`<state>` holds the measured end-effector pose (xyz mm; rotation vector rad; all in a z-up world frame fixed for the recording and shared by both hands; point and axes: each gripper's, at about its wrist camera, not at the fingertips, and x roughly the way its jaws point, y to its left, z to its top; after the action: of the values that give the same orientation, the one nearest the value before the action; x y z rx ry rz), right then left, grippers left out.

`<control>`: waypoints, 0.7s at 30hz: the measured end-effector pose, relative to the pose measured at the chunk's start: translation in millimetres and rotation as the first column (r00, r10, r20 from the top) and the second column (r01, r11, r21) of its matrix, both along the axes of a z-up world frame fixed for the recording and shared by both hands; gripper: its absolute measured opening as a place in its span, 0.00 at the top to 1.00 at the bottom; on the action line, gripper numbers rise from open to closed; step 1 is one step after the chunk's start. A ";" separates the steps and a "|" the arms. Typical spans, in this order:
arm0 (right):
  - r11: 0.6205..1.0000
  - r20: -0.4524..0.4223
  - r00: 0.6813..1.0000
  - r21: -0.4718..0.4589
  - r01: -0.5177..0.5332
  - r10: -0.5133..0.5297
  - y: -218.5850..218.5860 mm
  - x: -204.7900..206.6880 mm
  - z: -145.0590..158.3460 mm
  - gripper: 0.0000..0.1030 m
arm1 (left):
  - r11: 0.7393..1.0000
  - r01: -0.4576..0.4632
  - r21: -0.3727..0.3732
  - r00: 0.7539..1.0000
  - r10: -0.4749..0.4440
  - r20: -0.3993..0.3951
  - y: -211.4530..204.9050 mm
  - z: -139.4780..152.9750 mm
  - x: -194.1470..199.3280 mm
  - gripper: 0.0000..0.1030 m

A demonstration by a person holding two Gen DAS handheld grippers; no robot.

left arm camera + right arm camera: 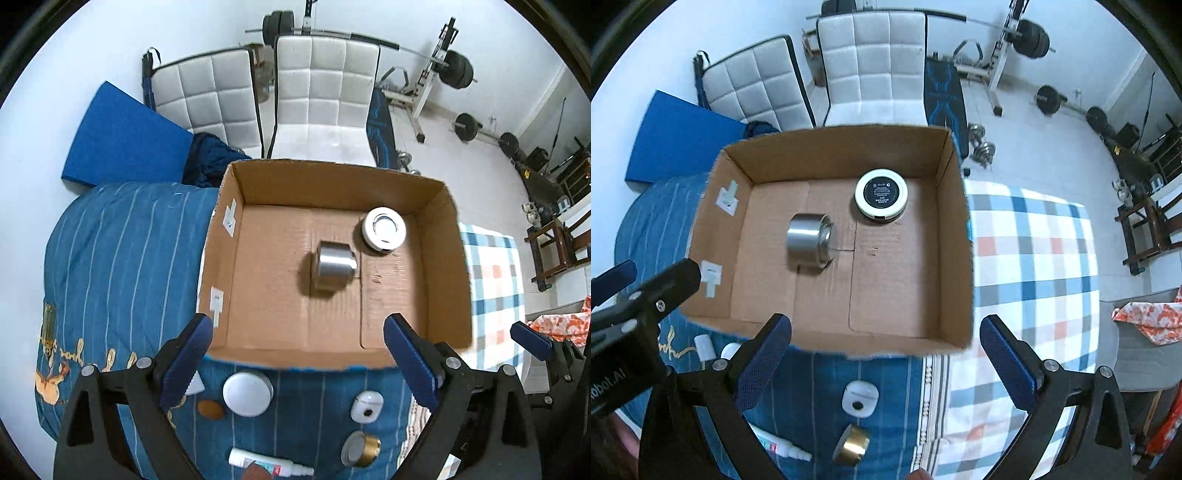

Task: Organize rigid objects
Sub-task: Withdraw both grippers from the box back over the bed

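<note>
An open cardboard box (447, 258) (956, 236) sits on a bed. Inside lie a silver tin (334, 266) (809, 240) on its side and a white round jar (385, 229) (881, 196). My left gripper (299, 362) hangs open above the box's near edge, with nothing between its blue pads. My right gripper (886, 365) is open and empty too, over the near edge. On the blue cover in front of the box lie a white round lid (246, 393), a white case (365, 406) (859, 398), a gold-rimmed cap (360, 448) (852, 445) and a white tube (269, 466) (783, 447).
The bed carries a blue striped cover (122, 258) on the left and a checked sheet (1034, 258) on the right. Two white chairs (321, 96) stand behind the box, with a blue mat (118, 140) to the left. Weights and a bench fill the floor at the back right.
</note>
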<state>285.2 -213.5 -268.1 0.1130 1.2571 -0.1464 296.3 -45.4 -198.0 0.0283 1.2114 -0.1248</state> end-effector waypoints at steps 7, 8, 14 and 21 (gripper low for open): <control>1.000 0.069 0.997 0.014 -0.027 0.026 5.3 -51.4 47.2 0.00 | 1.000 -0.010 -0.025 0.998 0.011 0.058 8.1 38.1 -45.3 0.08; 0.999 0.067 0.997 0.015 -0.031 0.030 6.2 -57.1 49.5 0.00 | 0.999 -0.013 -0.029 0.998 0.015 0.061 10.6 41.1 -52.7 0.08; 0.997 -0.006 0.999 0.064 -0.053 0.054 10.9 -88.4 20.6 0.00 | 0.998 -0.060 -0.019 0.998 0.060 -0.005 35.7 19.7 -84.7 0.08; 0.986 -0.224 0.974 0.165 -0.007 0.044 8.9 -96.5 -83.3 0.00 | 0.985 -0.116 0.126 0.968 0.141 -0.208 74.2 -85.7 -89.9 0.08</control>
<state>188.7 -204.6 -351.5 0.2260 1.4979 -0.0339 206.4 28.7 -283.7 0.0356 1.4336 0.0564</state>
